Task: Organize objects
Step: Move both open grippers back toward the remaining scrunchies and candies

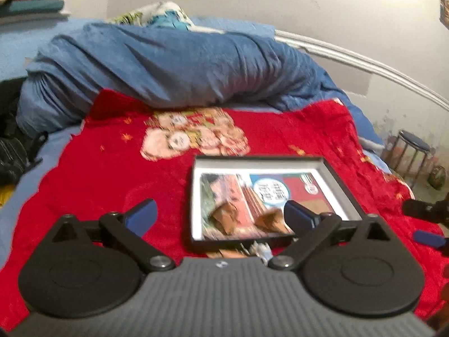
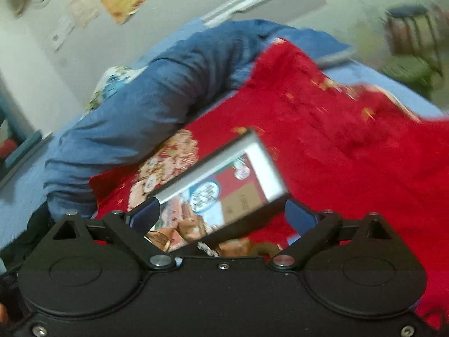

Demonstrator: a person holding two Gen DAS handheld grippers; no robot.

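A shallow black-rimmed box (image 1: 331, 168) with white inner walls lies open on the red blanket (image 1: 84, 168). A printed picture card (image 1: 269, 193) covers its floor, and two brown wrapped pieces (image 1: 224, 216) rest on the card. My left gripper (image 1: 221, 219) is open just short of the box's near edge, its right finger over the near right corner. The right gripper's blue-tipped fingers (image 1: 429, 238) show at the far right. In the right wrist view the box (image 2: 261, 151) appears tilted, its near end between the spread fingers of the open right gripper (image 2: 224, 216), with no pad touching it.
A bunched blue duvet (image 1: 174, 64) lies across the bed behind the blanket. Small wrapped items (image 1: 261, 250) sit in front of the box. Dark clothing (image 1: 14, 146) is heaped at the left. A white bed rail (image 1: 364, 61) and a stool (image 1: 412, 151) stand to the right.
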